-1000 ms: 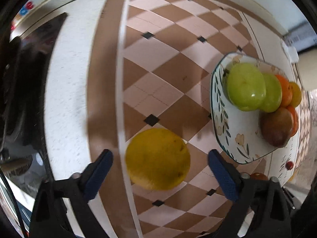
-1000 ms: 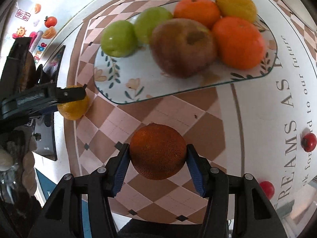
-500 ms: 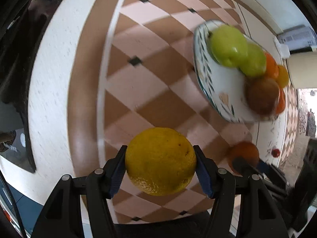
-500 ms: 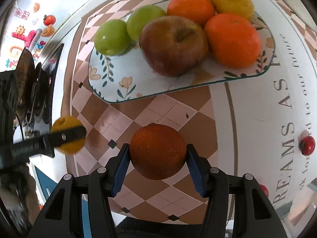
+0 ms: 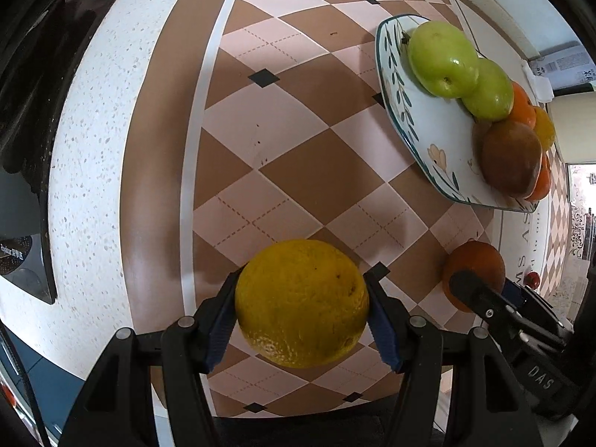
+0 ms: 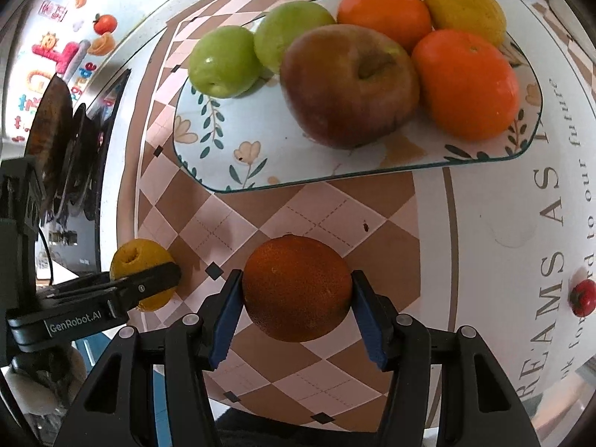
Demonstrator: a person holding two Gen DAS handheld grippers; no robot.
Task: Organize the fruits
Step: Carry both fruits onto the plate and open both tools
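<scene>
On a checkered tabletop point(image 5: 298, 141), I hold a yellow citrus point(image 5: 302, 302) in the left gripper point(image 5: 302, 320) and an orange point(image 6: 296, 288) in the right gripper point(image 6: 296, 316), fingers clamped at their widest. Both look firm, round and roll-prone.

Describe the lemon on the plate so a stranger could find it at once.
Start at the floral plate on the checkered cloth. At its far right corner, behind the two oranges, lies the lemon: the plate's only yellow fruit, oval with a pointed tip.

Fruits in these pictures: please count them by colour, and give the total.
Green: 2
Orange: 3
Yellow: 2
Red-brown: 1
Total: 8
</scene>
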